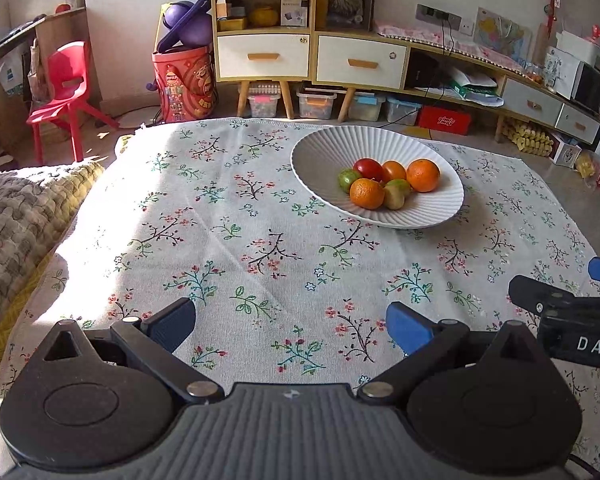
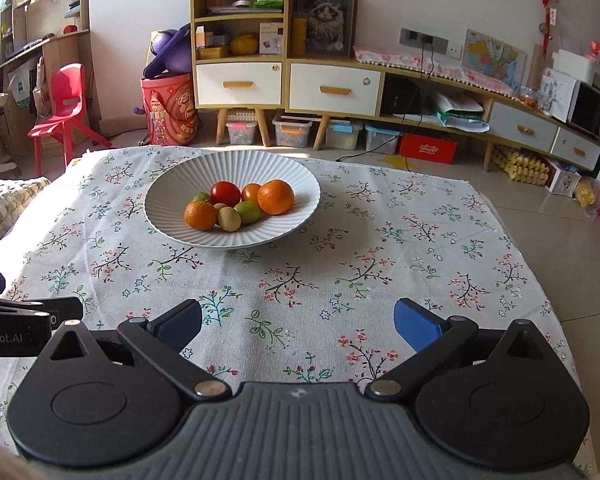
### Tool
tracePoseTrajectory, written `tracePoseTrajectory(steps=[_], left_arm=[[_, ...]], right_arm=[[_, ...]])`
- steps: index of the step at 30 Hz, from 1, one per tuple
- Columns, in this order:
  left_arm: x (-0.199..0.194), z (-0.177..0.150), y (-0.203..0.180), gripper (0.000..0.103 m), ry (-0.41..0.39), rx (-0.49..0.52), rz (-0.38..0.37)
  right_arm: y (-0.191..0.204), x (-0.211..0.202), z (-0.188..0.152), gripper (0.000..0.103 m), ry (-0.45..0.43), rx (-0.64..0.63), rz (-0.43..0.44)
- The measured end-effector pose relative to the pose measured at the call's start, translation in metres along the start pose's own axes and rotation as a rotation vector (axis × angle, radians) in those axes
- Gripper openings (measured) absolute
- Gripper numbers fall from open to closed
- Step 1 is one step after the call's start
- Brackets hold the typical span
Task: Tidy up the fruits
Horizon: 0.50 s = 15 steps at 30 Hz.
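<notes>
So in the left wrist view, the left gripper (image 1: 291, 320) is hanging over the tablecloth (image 1: 220, 240) with its jaws spread wide, nothing between them; the bowl (image 1: 324, 148) of fruits (image 1: 392, 184) is sitting ahead and a bit right. In the right wrist view, the right gripper (image 2: 298, 322) is gaping wide and empty too, bowl (image 2: 228, 166) with fruits (image 2: 240, 204) lying ahead, slightly left.

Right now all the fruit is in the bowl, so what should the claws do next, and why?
Probably draw both back a little and rest. Every fruit in view, like the red tomato and big orange, already sits in the white bowl. The tablecloth shows no loose fruit, and the left claw and right claw are open with nothing between them.
</notes>
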<state>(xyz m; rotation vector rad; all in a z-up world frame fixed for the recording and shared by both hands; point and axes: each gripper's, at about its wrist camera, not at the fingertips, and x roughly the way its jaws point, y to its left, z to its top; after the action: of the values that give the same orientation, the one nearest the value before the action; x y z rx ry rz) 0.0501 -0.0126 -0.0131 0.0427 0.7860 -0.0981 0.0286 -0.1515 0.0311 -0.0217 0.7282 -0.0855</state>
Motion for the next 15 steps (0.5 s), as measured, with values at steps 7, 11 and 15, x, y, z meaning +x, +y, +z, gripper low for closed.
tracePoseTrajectory(steps=[7, 11, 15], left_arm=[[-0.0035, 0.0002, -0.0032, 0.092, -0.017, 0.007, 0.016], [-0.0031, -0.0010, -0.0035, 0.092, -0.012, 0.008, 0.021], [-0.0036, -0.0011, -0.0033, 0.092, -0.011, 0.007, 0.023]], right_arm=[[0.0023, 0.0017, -0.0018, 0.102, 0.018, -0.008, 0.006], [0.0035, 0.0014, -0.0031, 0.102, 0.018, -0.015, 0.005], [0.0039, 0.0015, -0.0035, 0.102, 0.023, -0.016, 0.004]])
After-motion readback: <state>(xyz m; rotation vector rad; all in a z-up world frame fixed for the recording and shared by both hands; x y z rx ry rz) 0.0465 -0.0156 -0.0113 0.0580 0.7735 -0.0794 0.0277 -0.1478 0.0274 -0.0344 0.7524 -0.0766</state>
